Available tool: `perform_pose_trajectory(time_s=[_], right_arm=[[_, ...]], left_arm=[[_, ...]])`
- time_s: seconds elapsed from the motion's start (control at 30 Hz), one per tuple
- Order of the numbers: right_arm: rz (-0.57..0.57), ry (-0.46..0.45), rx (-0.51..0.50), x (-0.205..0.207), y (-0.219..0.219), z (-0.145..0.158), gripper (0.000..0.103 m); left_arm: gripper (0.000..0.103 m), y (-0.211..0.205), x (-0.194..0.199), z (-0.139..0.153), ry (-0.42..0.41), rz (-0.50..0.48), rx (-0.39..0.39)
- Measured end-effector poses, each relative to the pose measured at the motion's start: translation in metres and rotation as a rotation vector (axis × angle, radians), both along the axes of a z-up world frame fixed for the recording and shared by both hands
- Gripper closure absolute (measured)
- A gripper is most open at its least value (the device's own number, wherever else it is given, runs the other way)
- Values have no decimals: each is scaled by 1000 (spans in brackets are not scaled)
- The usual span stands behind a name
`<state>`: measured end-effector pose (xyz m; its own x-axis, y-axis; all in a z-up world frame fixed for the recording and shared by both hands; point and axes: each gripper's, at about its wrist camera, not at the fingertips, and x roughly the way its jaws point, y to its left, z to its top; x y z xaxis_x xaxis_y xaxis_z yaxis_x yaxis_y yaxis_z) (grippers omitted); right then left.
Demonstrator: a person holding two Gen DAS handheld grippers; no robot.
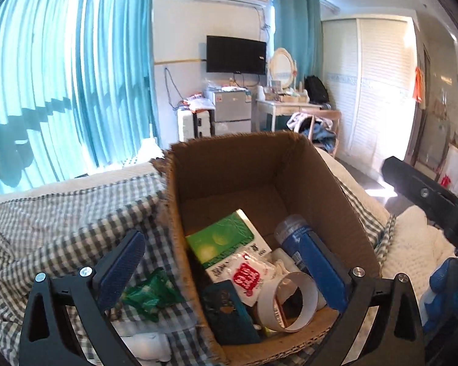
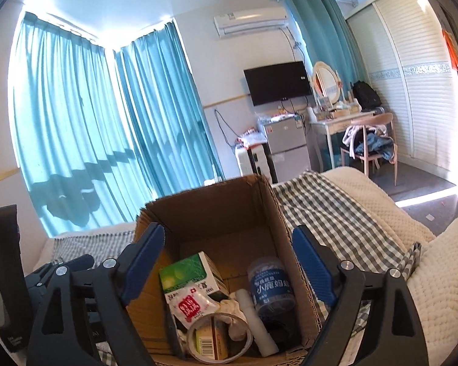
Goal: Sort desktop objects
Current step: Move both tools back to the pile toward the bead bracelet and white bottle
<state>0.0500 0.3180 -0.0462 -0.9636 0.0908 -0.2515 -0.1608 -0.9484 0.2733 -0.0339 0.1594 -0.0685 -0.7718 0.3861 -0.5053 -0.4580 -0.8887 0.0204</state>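
Note:
An open cardboard box stands on a checked cloth. Inside lie a green carton, a blue-labelled bottle, a roll of tape, a white packet with a red label, a dark booklet and a white tube. My left gripper is open and straddles the box's left wall without pressing on it. My right gripper is open over the box, holding nothing.
A crumpled green wrapper and a white object lie on the checked cloth left of the box. A white quilt lies to the right. Curtains, a small fridge, a dressing table and a chair stand far behind.

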Motion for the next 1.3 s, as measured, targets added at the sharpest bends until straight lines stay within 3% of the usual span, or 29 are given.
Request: perform_pose_trajectory(time_s=[0.23,0.53,0.7,0.87,0.97,1.07,1.17,1.3], right_arm=[[-9,45,77,11,-19,18,5],[98,127,92,18,-48,31,0],[137,150,136,18,-73,33,0],[187,157,181,14,-100,31,0],[240,134,179,8,-112,26,0],[280,123,193,4,-127,20,0],[324,93,213,-1,-141,13,0],[372,72,239,-8,-160,3,0]], left_arm=[[0,-21,17,16,136,58,-80],[0,-74,23,40,196,148,-43],[0,-109,26,51,210,181,31],[0,-130,24,50,235,280,-59],[0,-149,20,48,227,320,-62],[0,-168,10,46,143,325,-34],[0,-180,4,43,102,385,-53],[0,-189,0,36,67,386,-68]])
